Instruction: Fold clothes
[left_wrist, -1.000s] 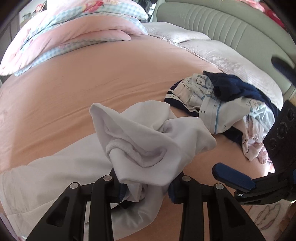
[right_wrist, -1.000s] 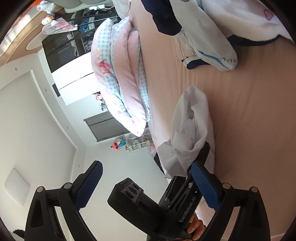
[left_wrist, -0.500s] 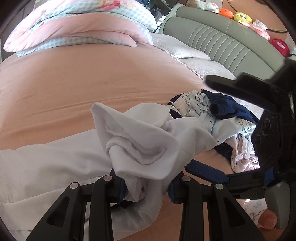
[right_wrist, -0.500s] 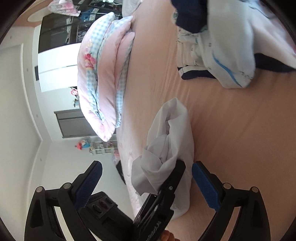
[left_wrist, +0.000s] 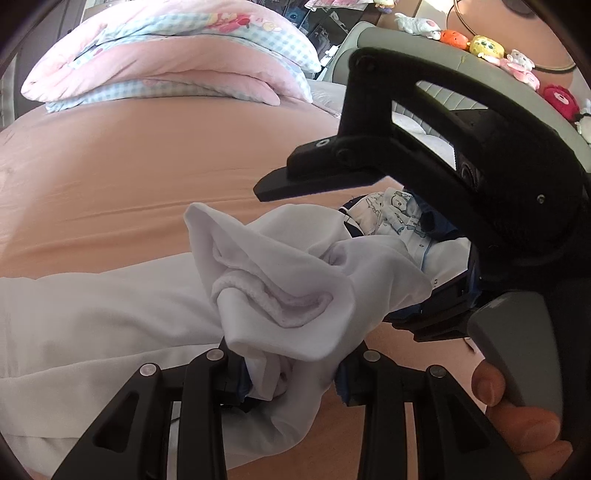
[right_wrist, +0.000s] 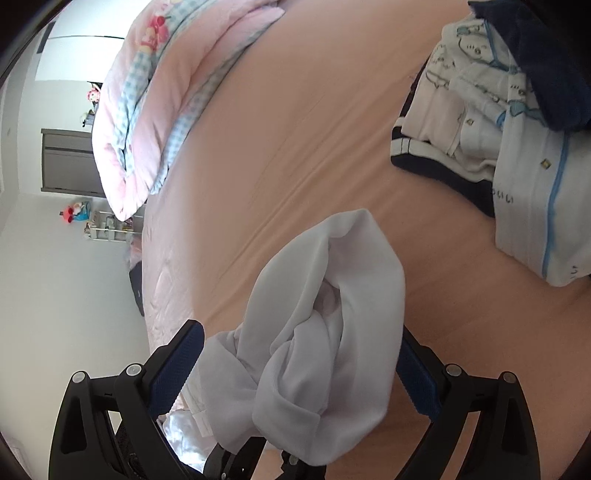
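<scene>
A white garment (left_wrist: 288, 280) lies partly spread on the peach bed sheet (left_wrist: 147, 166), with one end bunched and lifted. My left gripper (left_wrist: 291, 376) is shut on that bunch at the bottom of the left wrist view. My right gripper (left_wrist: 332, 254) reaches in from the right, held by a hand (left_wrist: 517, 424), one finger above the bunch and one below it. In the right wrist view the white garment (right_wrist: 332, 332) sits between the blue pads of my right gripper (right_wrist: 295, 373), which stands open and wide around it.
A heap of unfolded clothes (right_wrist: 517, 129), white printed and navy, lies on the bed beyond the bunch, also visible as the heap (left_wrist: 399, 214). A folded pink and blue checked duvet (left_wrist: 166, 62) sits at the far side. Plush toys line the padded headboard (left_wrist: 480, 44).
My right gripper has swung in from the right and rolled, and its jaws now straddle the white bunch. My left gripper has kept its hold and hardly moved.
</scene>
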